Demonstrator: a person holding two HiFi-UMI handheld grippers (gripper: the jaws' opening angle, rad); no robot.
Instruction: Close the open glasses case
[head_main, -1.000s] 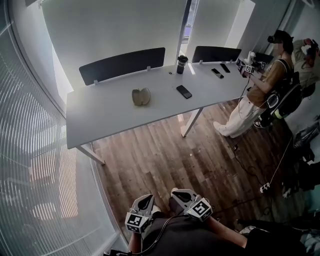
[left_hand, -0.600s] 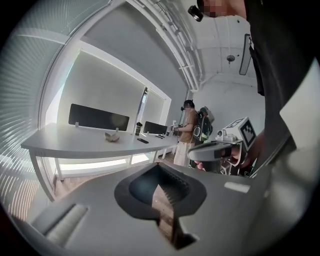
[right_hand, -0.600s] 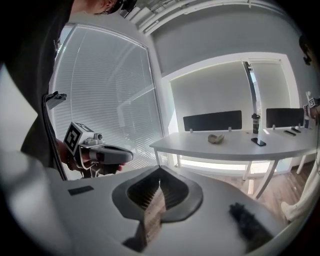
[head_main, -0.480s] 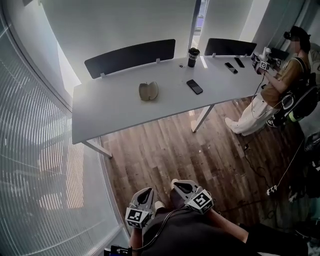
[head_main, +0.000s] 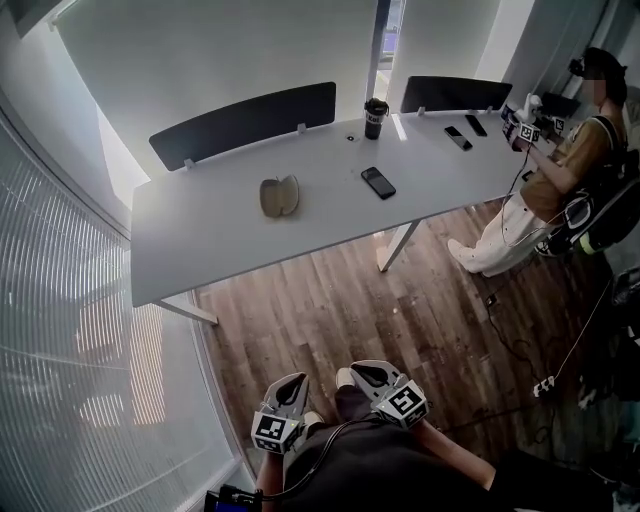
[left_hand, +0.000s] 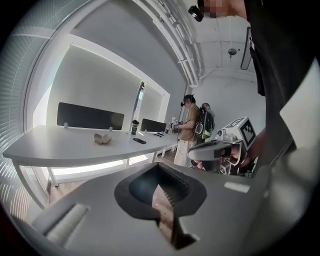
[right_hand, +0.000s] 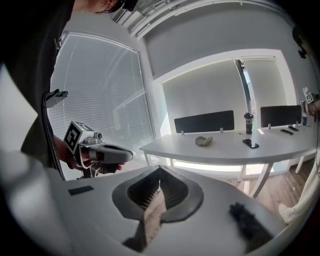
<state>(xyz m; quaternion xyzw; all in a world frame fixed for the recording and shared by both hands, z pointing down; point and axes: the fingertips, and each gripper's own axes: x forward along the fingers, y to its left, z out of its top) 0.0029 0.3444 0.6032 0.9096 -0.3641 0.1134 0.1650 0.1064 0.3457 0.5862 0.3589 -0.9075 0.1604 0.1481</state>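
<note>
Glasses case (head_main: 280, 196) is seen lying open on the white tabletop (head_main: 200, 250), its two shells spread side by side and facing up. A wide stretch of wooden floor (head_main: 350, 310) is left between that tabletop and the place where the hand-held grippers are held, so the case is well out of reach. The tabletop is backed by a dark divider panel (head_main: 245, 122), and a second person (head_main: 560, 150) is seated at its far right end.

The left hand-held gripper (head_main: 292, 384) and the right hand-held gripper (head_main: 356, 374) are carried low, close to the body and near each other. In each gripper view the jaws are brought together, with only a thin slit of floor seen through them and nothing caught between.

A dark tumbler (head_main: 375, 118) and a phone (head_main: 378, 182) are set to the right of the case, apart from it.

Nothing of the task is judged done. The approach, the contact with a shell and the folding shut are all left.
</note>
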